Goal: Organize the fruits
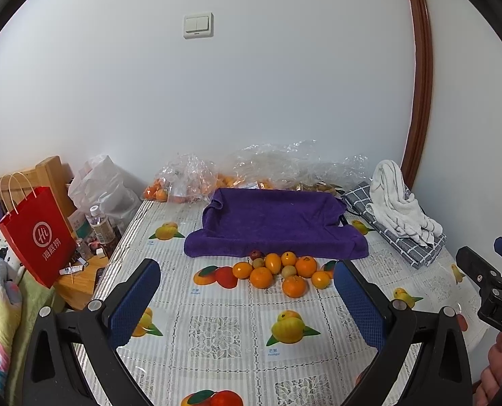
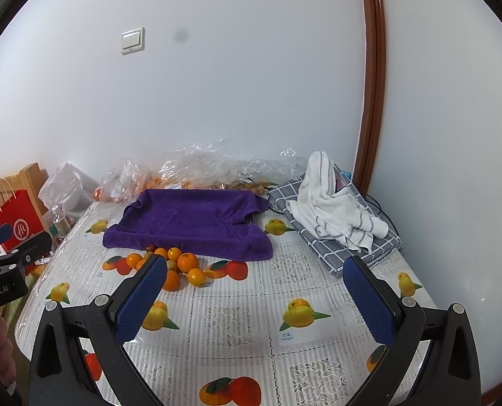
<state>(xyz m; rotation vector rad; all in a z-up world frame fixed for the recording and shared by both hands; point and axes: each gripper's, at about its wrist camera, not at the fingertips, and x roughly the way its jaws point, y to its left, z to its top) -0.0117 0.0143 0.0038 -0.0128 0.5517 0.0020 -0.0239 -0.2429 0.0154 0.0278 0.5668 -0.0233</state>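
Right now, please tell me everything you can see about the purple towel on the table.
The purple towel is deep violet terry cloth, soft and thick-looking. It seems draped over something tray-like: the edges stand raised, the middle sags flat, and what is beneath stays hidden. It lies at the back middle of the table, before the clear plastic bags. The pile of small oranges lies against its near edge.

Bright and even all over, with soft daylight and only faint shadows under the fruits [image 1: 278, 272]. Shiny glare on the plastic bags [image 1: 268, 162]. Straight door frame [image 1: 420, 77] bent into a curve, black corners, one dark smudge on the wall [image 2: 180, 36].
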